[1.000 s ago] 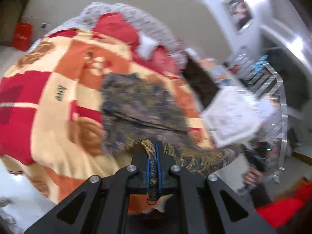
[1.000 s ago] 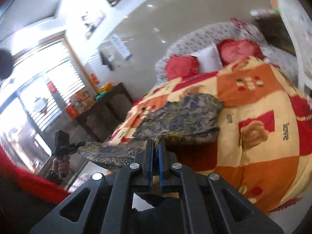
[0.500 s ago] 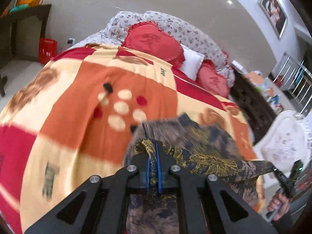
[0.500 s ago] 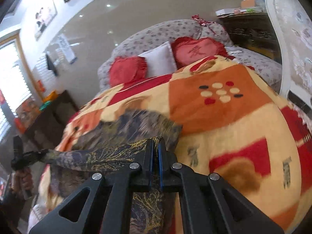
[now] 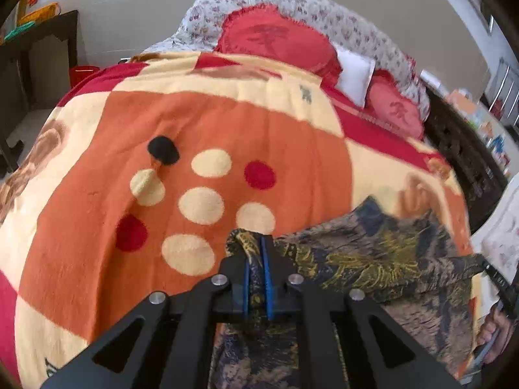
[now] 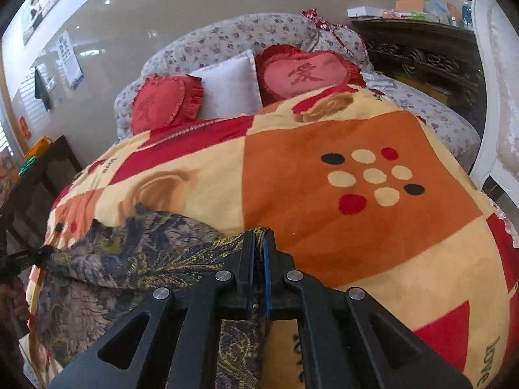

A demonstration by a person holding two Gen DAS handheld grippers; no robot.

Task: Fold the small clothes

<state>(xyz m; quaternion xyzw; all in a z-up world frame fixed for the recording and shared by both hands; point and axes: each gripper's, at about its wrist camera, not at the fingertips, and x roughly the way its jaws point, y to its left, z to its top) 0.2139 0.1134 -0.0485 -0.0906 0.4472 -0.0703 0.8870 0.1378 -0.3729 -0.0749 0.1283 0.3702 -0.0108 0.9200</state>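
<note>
Garment (image 5: pixel 373 256) now lower, over blanket (image 5: pixel 259 123)

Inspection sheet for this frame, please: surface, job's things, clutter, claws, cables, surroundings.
Surface: bed under an orange, cream and red blanket.
Job's things: dark patterned garment stretched between both claws, lower part lying on the blanket.
Clutter: nothing seen on the blanket besides the garment.
Claws: left claw, jaws opening with cloth between them; right claw shut on the cloth.
Cables: nothing seen.
Surroundings: red heart cushions, white pillow, dark carved cabinet.
</note>
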